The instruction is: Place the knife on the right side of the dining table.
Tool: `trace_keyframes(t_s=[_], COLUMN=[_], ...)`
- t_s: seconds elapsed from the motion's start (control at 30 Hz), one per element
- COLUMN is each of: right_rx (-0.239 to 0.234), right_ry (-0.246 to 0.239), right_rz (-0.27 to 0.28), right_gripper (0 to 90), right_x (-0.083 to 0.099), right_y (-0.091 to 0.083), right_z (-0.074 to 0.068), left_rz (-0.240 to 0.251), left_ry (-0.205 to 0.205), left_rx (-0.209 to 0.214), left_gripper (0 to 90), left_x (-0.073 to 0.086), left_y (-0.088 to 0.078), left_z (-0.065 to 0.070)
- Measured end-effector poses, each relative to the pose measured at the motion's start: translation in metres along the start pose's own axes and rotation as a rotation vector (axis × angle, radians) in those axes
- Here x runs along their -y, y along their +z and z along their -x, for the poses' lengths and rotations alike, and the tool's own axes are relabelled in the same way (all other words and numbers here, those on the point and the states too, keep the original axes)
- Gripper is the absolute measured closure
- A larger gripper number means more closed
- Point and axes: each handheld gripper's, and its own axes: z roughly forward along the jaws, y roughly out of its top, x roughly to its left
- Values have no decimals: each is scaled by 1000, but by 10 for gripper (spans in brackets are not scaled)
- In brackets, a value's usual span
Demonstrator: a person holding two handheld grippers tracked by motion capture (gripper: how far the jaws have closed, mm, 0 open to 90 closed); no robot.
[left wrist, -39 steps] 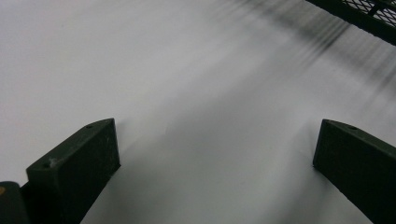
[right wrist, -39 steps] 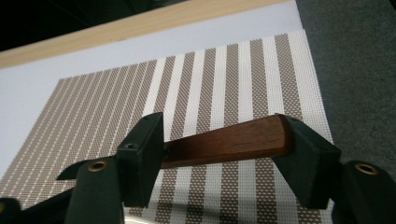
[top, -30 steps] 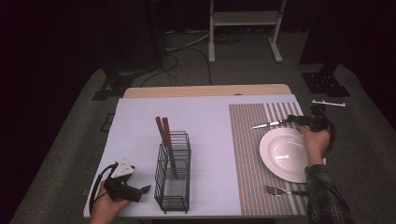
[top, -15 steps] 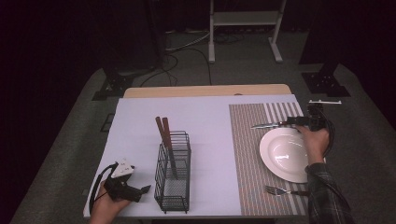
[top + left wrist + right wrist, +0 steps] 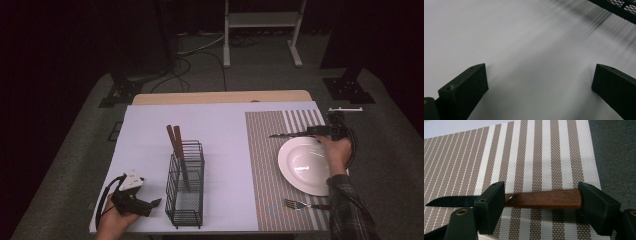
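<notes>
- Right gripper (image 5: 541, 202), jaws wide, straddles the wooden-handled knife (image 5: 541, 199) on the striped placemat (image 5: 534, 157), just beyond the white plate (image 5: 306, 166).
- Likely placing it; next, lift clear.
- Left gripper (image 5: 150, 203) rests wide open, near-left.

There was one table (image 5: 150, 120), covered by one pale sheet (image 5: 220, 130); on it lay one striped placemat (image 5: 265, 165); one white plate (image 5: 305, 165) sat on that mat; one fork (image 5: 300, 204) lay near the mat's front edge; one knife (image 5: 534, 199) with a wooden handle lay across the mat's far side; one black wire caddy (image 5: 186, 184) stood on the sheet, with two wooden-handled utensils (image 5: 175, 140) sticking out of it; two hand-held tools were there, the left tool (image 5: 134, 199) and the right tool (image 5: 327, 131); two hands held them, one each.
</notes>
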Motion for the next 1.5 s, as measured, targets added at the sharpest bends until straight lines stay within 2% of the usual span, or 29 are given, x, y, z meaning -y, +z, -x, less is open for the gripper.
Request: trace_keyframes(t_s=[0.2,0.37,0.4,0.43,0.47,0.6,0.77,0.9,0.97,1.07,1.2,1.23,1.33,1.4,1.43,1.5], right_rx=[19,15,2,2,-21,-45,-86,-95,-106,-124,-159,-176,-194,-228,-228,-257], right_ry=[-1,-14,-27,-27,-41,-75,-132,-162,-200,-226,-298,-332,-359,-411,-411,-443], right_rz=[5,39,61,61,81,94,111,111,123,129,137,140,147,151,151,153], right_gripper=[215,210,210,210,208,185,115,67,5,0,0,0,0,0,0,0], right_x=[0,-1,-1,-1,0,0,4,7,11,14,23,28,33,41,41,47], right_y=[-1,-6,-9,-9,-13,-18,-27,-29,-32,-33,-38,-41,-43,-49,-49,-52], right_z=[1,0,-3,-3,-8,-16,-32,-41,-50,-57,-74,-83,-91,-108,-108,-118], left_rz=[0,1,1,1,1,1,1,2,2,1,2,2,3,2,2,0], left_ry=[-2,-1,-1,-1,-2,-2,-2,-1,-1,-1,-1,-1,-1,0,0,0], left_rx=[1,0,0,0,1,1,0,0,0,0,0,0,0,0,0,0], left_gripper=[0,0,0,0,0,0,0,0,0,0,0,0,0,0,0,0], left_x=[0,0,0,0,0,0,0,0,0,0,0,0,0,0,0,0], left_y=[0,0,0,0,0,0,0,0,0,0,0,0,0,0,0,0], left_z=[0,0,0,0,0,0,0,0,0,0,0,0,0,0,0,0])
